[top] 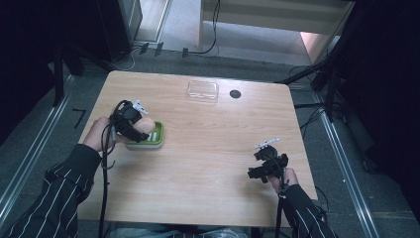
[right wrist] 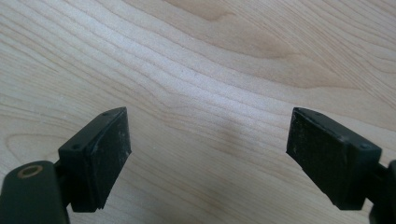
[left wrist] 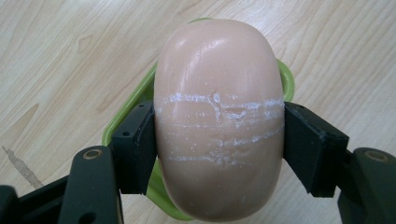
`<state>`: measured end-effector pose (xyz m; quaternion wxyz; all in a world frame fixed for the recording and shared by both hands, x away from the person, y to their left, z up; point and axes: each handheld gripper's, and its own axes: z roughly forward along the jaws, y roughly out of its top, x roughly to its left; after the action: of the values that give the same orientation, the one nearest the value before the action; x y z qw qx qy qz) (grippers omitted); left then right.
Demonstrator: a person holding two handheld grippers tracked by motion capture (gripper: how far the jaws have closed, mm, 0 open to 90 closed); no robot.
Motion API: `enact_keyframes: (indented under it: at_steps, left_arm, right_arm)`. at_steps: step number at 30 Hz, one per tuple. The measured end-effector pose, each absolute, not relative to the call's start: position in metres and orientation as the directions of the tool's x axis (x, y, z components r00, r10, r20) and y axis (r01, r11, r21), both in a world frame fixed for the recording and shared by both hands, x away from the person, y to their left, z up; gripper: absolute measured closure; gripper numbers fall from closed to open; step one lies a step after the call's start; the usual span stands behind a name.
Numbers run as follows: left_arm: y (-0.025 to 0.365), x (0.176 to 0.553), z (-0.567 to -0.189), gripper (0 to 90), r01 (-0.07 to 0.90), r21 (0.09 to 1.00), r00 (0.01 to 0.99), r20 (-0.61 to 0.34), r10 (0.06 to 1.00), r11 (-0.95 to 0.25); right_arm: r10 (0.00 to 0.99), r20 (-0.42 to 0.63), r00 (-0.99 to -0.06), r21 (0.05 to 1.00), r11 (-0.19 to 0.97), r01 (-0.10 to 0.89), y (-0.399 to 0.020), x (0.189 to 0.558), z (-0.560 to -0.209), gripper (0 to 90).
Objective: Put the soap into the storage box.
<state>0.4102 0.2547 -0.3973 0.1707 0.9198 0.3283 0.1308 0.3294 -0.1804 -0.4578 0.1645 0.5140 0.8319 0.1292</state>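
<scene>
Left hand-held gripper [left wrist: 218, 154] clamps pink soap bar [left wrist: 218, 116] over green dish [left wrist: 287, 79]; lower level, centre, then release.

In the left gripper view the pink soap bar [left wrist: 218, 116] covers most of the green soap dish [left wrist: 133, 100], leaving just a rim at either side, and whether the bar touches the dish cannot be told. In the high view the left gripper [top: 130, 123] hides part of the bar. The small dark round thing [top: 235, 93] beside the clear plastic lid [top: 202, 91] is too small to identify.
</scene>
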Motion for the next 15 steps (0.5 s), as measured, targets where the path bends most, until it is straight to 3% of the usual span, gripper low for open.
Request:
enact_keyframes:
  at_steps: [15]
  left_arm:
    - [0.265, 0.423, -0.414, 33.0, 0.537, 0.392, 0.771, 0.132, 0.624, -0.747]
  right_arm:
    - [0.897, -0.141, -0.418, 0.380, 0.439, 0.814, -0.180, 0.329, -0.458, 14.3]
